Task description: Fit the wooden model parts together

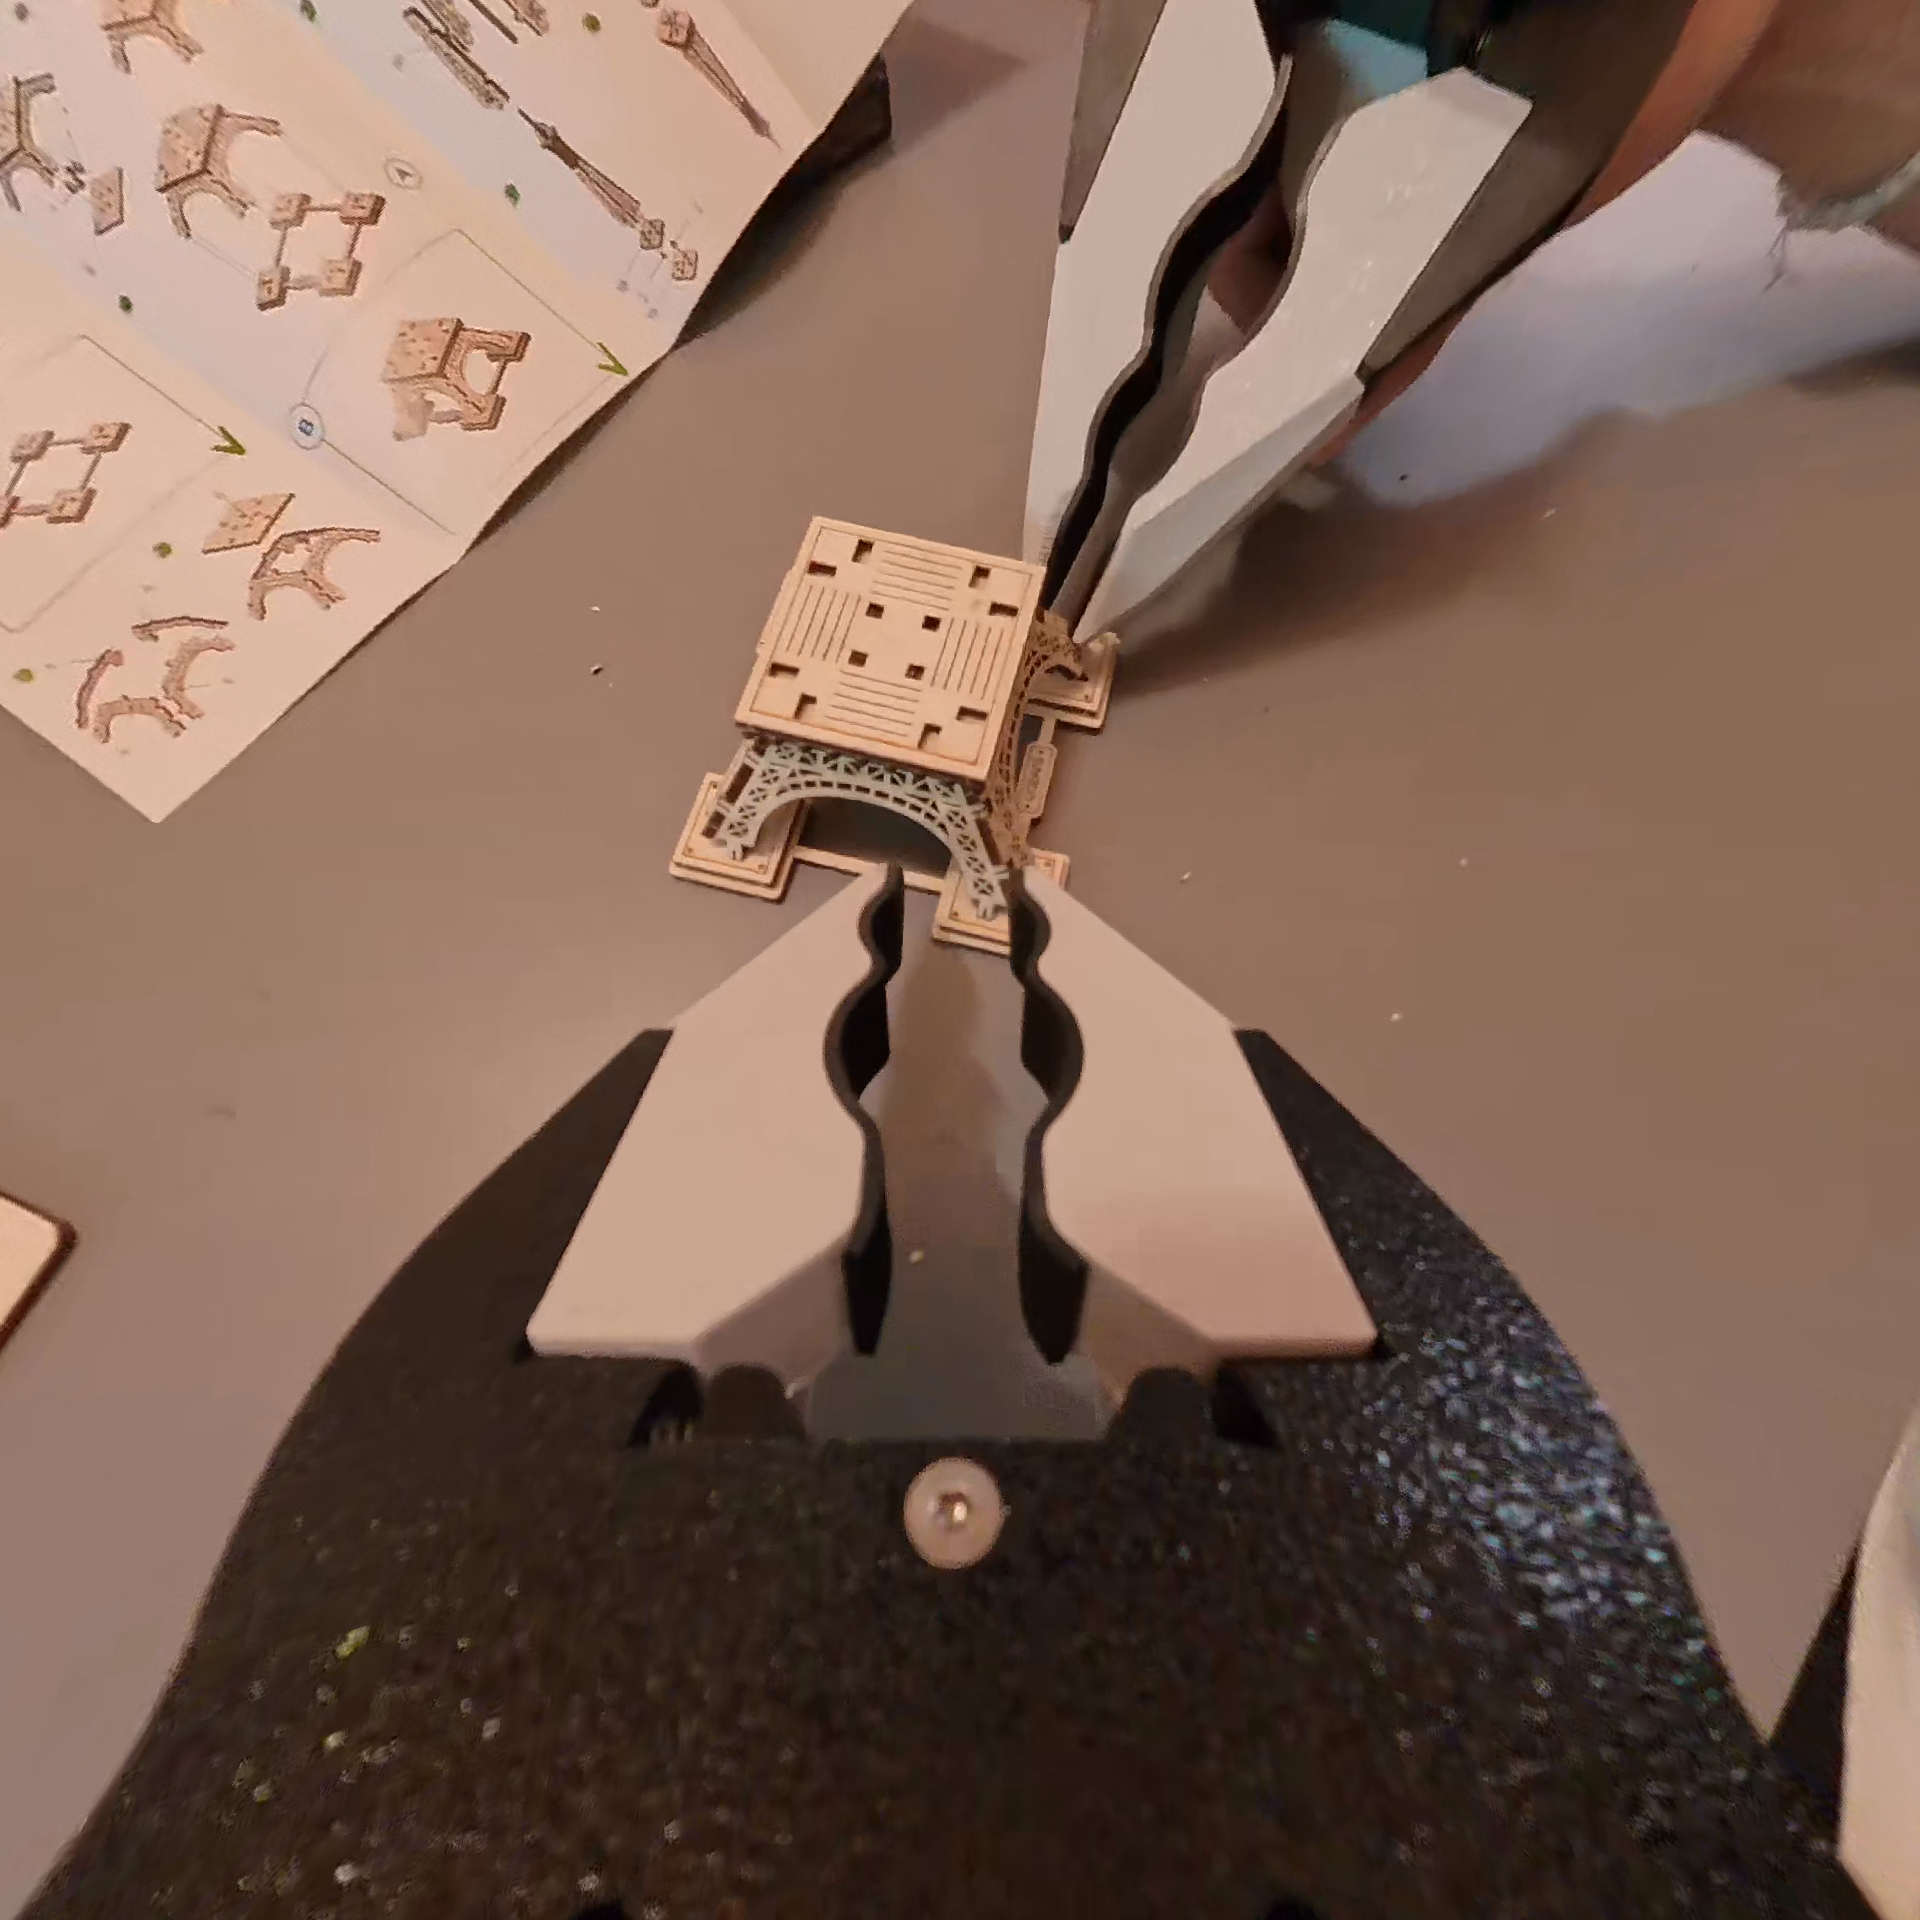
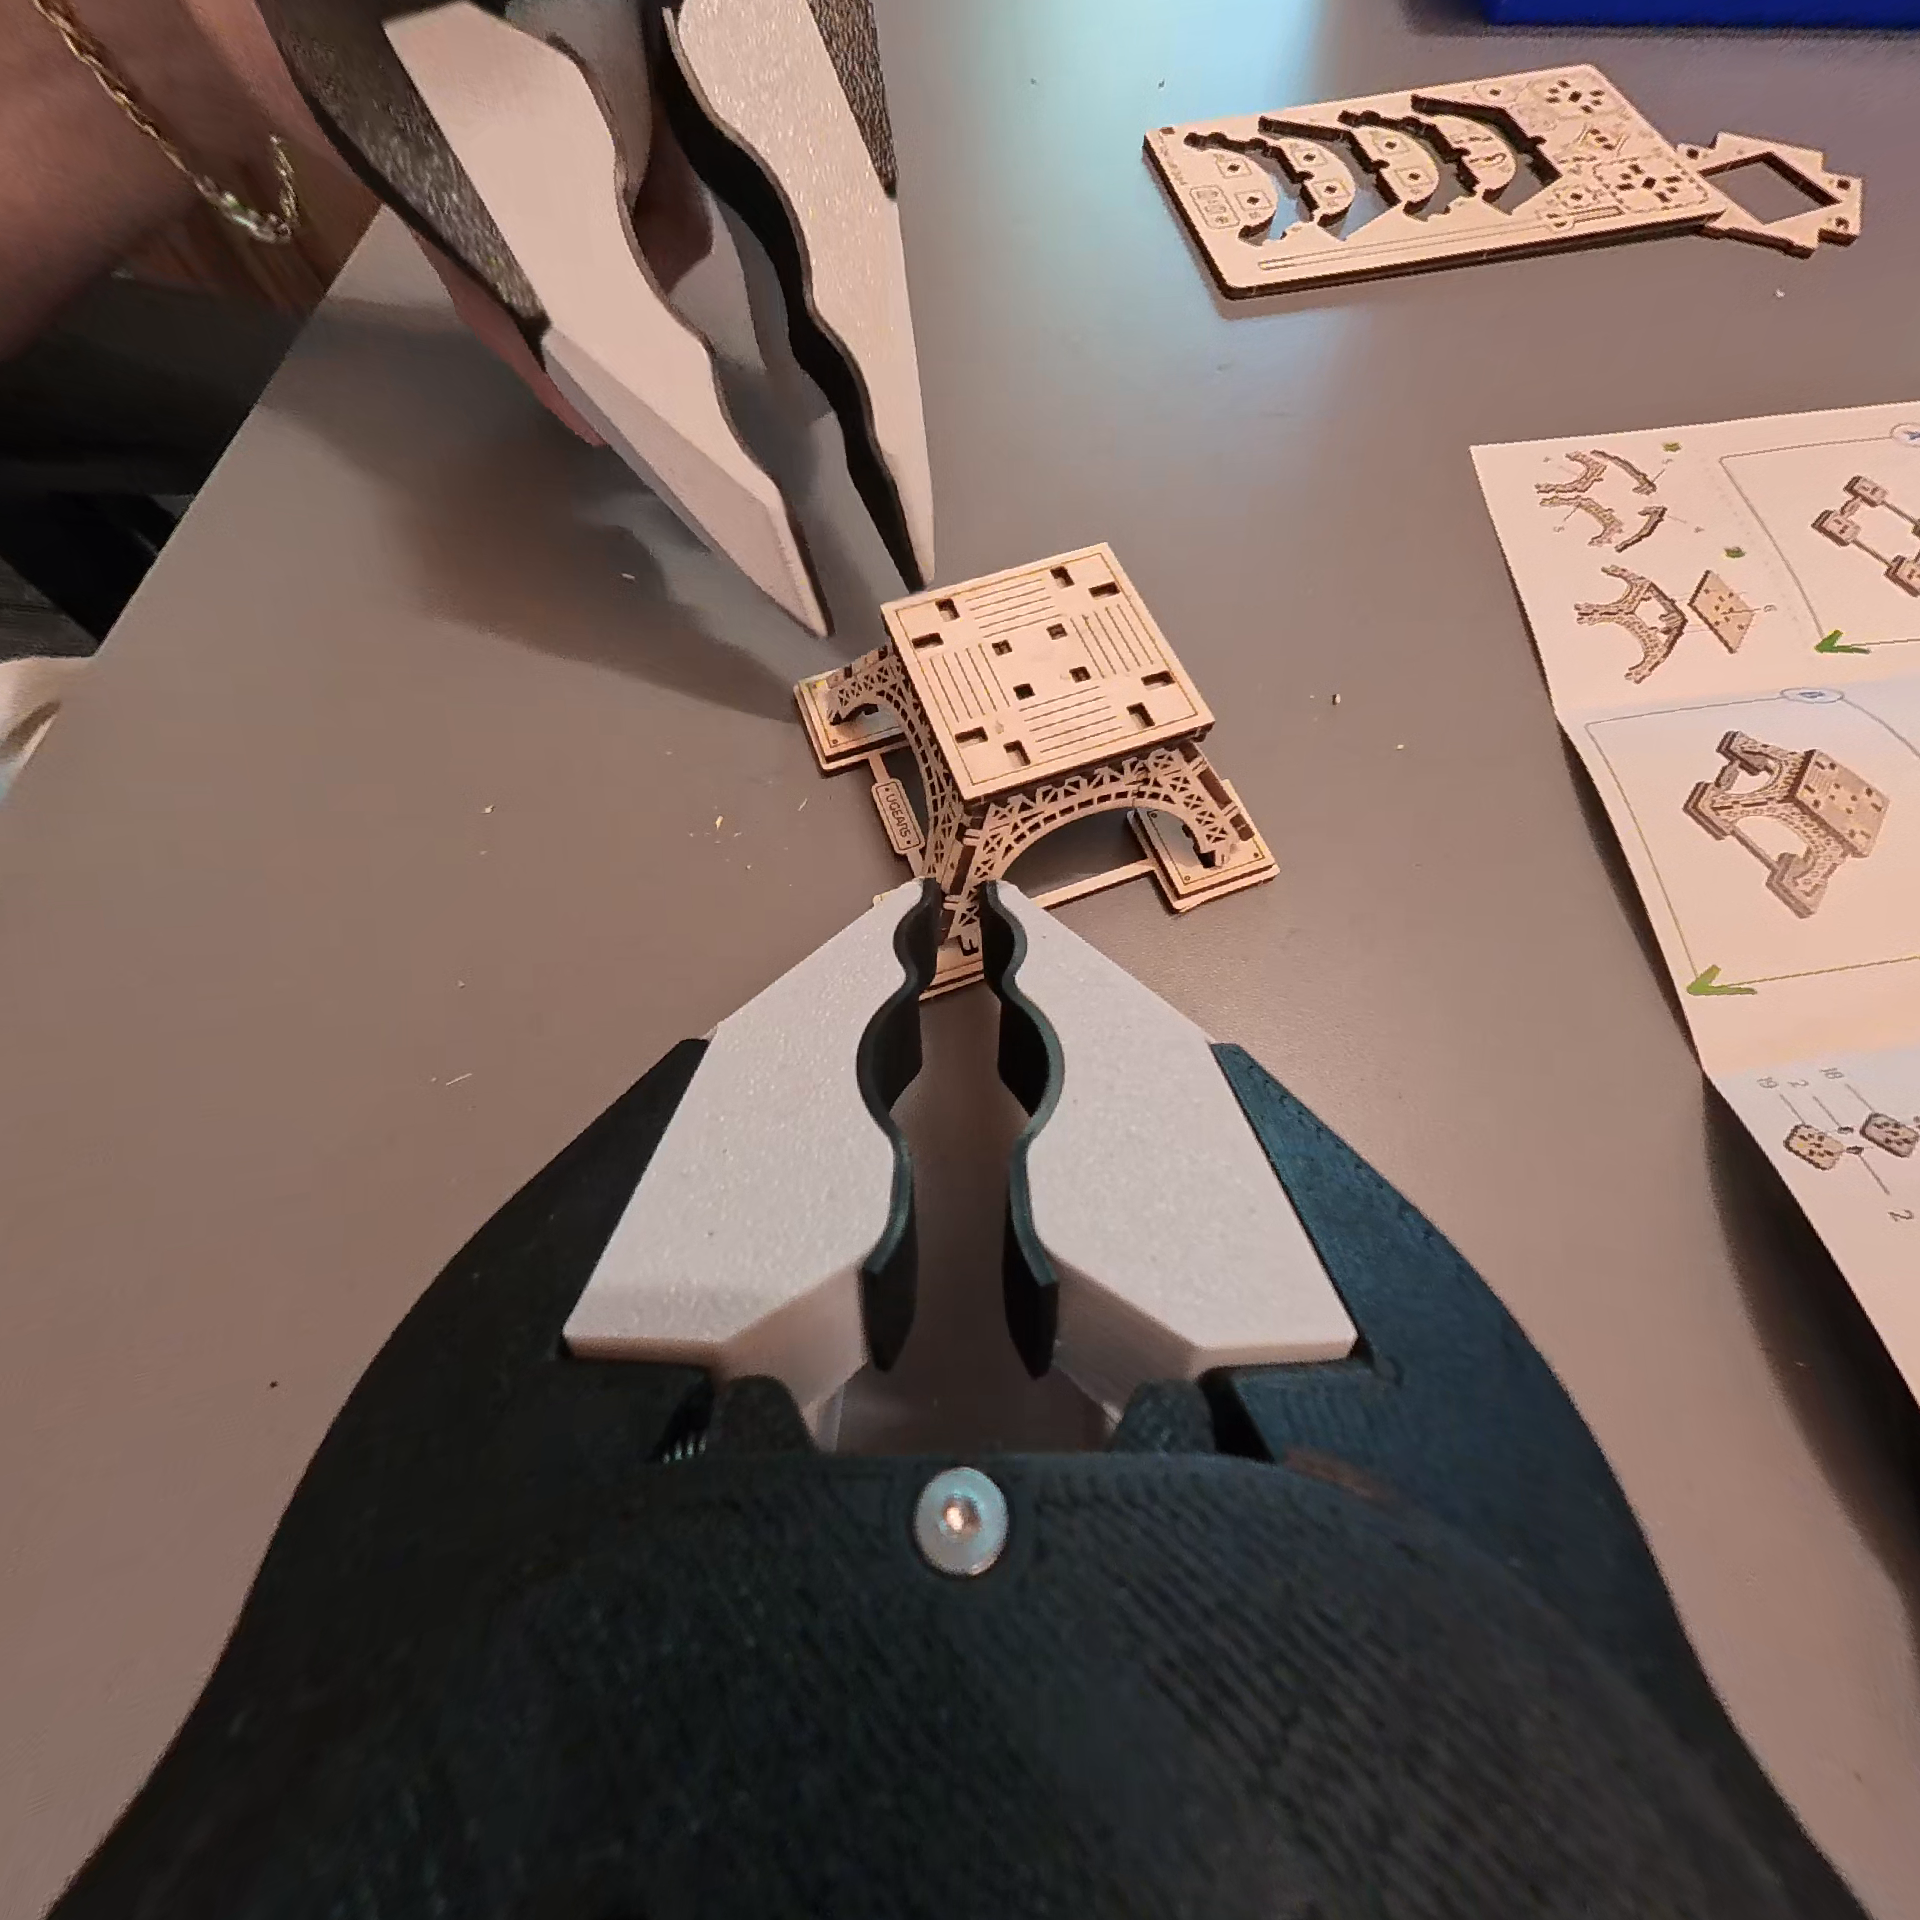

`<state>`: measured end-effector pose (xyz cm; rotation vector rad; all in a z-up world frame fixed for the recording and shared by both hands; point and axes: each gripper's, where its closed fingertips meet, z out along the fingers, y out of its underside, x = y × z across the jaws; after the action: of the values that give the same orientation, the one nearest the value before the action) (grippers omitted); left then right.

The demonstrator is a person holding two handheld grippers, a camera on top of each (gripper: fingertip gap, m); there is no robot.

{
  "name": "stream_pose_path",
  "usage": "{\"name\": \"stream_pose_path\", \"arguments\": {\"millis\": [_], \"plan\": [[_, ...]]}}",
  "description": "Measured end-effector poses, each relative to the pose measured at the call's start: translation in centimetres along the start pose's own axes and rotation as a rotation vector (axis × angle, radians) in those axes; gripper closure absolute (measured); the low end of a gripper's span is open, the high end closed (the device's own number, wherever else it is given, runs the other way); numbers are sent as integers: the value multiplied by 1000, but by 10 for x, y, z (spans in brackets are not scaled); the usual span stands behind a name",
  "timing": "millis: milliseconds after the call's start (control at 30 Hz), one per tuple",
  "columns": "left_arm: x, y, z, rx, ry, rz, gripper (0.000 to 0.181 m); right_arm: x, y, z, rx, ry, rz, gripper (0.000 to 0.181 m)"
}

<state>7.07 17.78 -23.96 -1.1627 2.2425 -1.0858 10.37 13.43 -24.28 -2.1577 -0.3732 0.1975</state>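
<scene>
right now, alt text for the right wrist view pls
A small wooden tower base with four latticed arch legs stands on a grey table. The right gripper closes around its near corner leg; the left gripper points down at the far corner.

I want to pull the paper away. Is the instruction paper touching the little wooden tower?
Apart. The right wrist view shows bare grey table between the wooden tower and the instruction paper.
</scene>
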Motion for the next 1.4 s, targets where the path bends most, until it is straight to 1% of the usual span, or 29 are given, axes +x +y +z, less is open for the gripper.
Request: {"name": "stream_pose_path", "arguments": {"millis": [167,233,300,700,933,1067,1100,1133,1200,1233,1267,1300,1333,1400], "plan": [[6,3,10,-43,30,-2,163,0,0,0,0,-2,2,176],[6,2,12,-42,30,-10,168,0,0,0,0,-1,1,176],[6,3,13,-44,31,-6,169,0,0,0,0,-2,2,176],[7,5,13,-109,-15,107,169,0,0,0,-2,16,-23,176],[7,5,13,-73,2,61,170,0,0,1,-2,24,-31,176],[7,3,12,1,45,-7,170,0,0,1,-1,16,-18,175],[7,4,10,1,60,-27,170,0,0,0,-1,14,-15,175],[7,5,7,11,63,-38,167,0,0,0,-1,12,-11,175],[3,5,1,36,49,-52,157,3,0,0,2,23,3,167],[3,9,-1,19,50,-58,149,2,-1,-1,6,12,6,156],[5,15,0,-13,57,-59,141,0,-1,-2,13,-4,4,142],[6,21,1,-46,57,-53,136,-1,-2,-3,21,-7,-7,137],[7,22,2,-60,51,-35,134,1,-2,-5,29,6,-22,136],[11,23,4,-73,59,10,133,4,-3,-8,30,19,-43,130]]}}
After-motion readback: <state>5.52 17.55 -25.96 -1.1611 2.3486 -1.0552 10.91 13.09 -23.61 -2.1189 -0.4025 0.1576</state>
